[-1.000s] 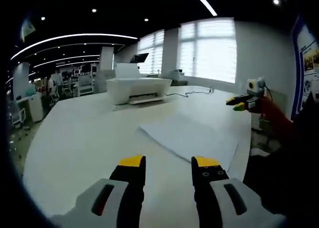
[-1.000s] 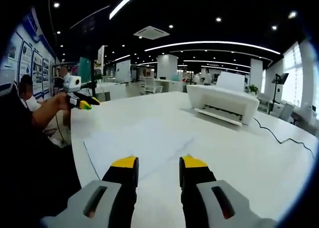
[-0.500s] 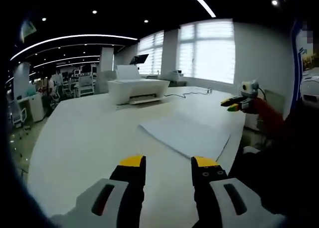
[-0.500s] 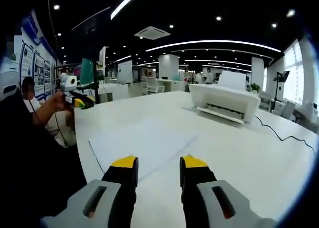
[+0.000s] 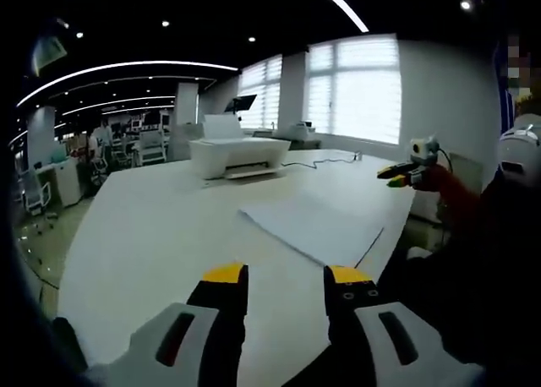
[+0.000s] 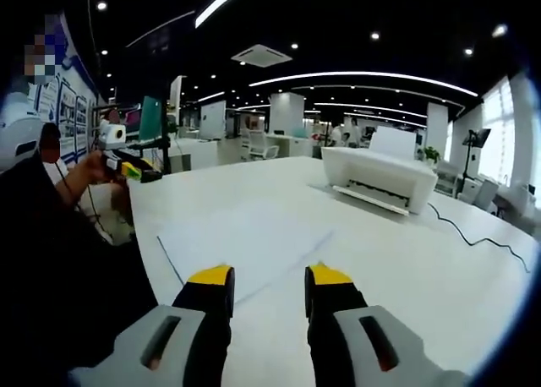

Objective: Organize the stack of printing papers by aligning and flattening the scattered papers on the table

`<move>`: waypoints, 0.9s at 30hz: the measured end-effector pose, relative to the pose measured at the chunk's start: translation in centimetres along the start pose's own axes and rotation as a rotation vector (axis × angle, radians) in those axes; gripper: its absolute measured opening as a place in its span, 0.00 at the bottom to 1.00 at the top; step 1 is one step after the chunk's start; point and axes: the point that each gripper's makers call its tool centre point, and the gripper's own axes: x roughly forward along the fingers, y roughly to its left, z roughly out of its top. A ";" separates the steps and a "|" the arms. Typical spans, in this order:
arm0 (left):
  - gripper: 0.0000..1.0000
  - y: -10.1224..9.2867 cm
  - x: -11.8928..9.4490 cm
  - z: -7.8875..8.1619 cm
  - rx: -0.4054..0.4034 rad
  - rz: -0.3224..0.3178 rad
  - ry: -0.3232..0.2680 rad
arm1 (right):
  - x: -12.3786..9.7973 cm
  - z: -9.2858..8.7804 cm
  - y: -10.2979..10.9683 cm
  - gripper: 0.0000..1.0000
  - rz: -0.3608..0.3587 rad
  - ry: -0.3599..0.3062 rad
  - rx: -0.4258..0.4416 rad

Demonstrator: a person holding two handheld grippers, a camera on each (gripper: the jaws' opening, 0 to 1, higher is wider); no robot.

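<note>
Left gripper view: left gripper (image 5: 286, 279), jaws parted, empty, above white table (image 5: 152, 235); stack of printing papers (image 5: 317, 226) flat near the table edge, white printer (image 5: 239, 155) beyond. Right gripper view: right gripper (image 6: 265, 281), jaws parted, empty; papers just ahead, printer with black cable (image 6: 473, 235) behind.

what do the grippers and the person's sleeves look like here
Each gripper, left gripper and right gripper, has two black jaws with yellow tips on pale grey bodies marked with dark oval slots. Seen from the other side, a white camera box rides on top. The person's sleeve looks dark.
</note>
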 end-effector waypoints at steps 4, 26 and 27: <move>0.40 -0.3 -1.1 0.3 0.014 0.019 -0.006 | -0.9 0.2 0.2 0.30 -0.010 0.006 -0.011; 0.40 -1.5 -6.3 -0.4 0.002 0.107 -0.006 | -3.7 1.2 2.8 0.29 -0.031 -0.023 -0.036; 0.40 -1.6 -6.5 -0.5 -0.001 0.112 -0.003 | -3.8 1.0 3.0 0.29 -0.027 -0.019 -0.036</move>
